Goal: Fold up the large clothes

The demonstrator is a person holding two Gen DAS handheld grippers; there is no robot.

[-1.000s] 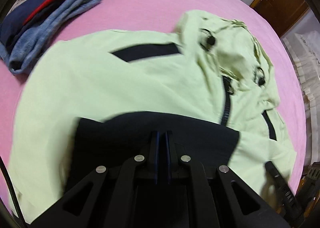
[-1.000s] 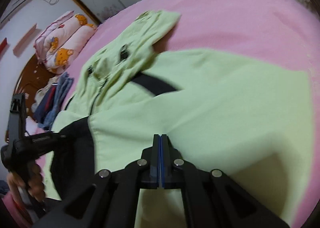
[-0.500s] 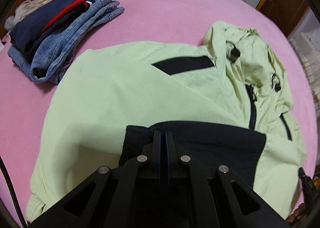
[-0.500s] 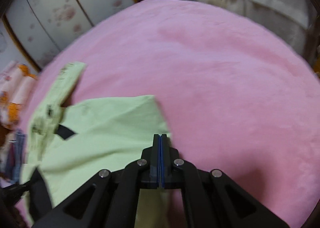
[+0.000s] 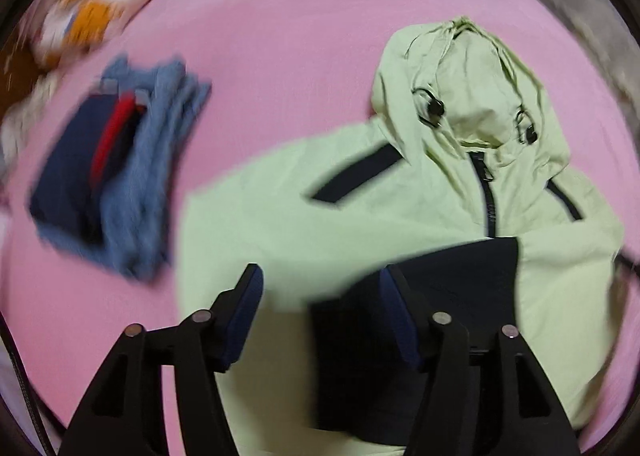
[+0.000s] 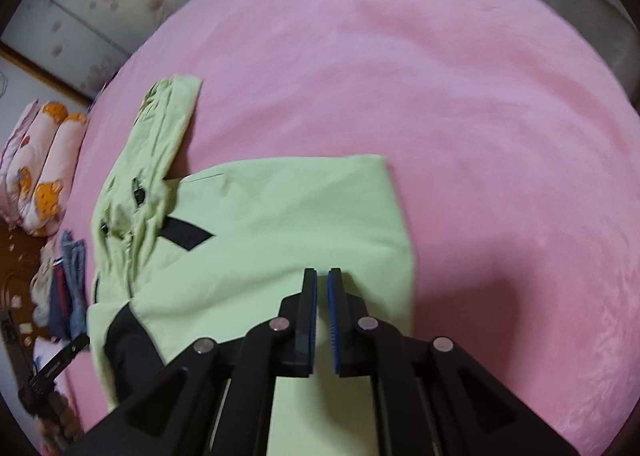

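Light green hooded jacket [image 5: 400, 216] lies flat on pink bed [image 5: 300, 36], hood at 1 o'clock, black hem folded up at 6. Left claw [image 5: 320, 296] opening wide above it, holding nothing. Right claw [image 6: 322, 288] opening slightly over jacket, a narrow gap, nothing between. Folded clothes stack [image 5: 116, 176] at 9 o'clock.

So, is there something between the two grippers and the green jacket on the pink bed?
Nothing visible. The green jacket lies directly below the left gripper and the right gripper. Both jaws are opening with nothing between them. The folded clothes pile lies apart, beside the jacket.
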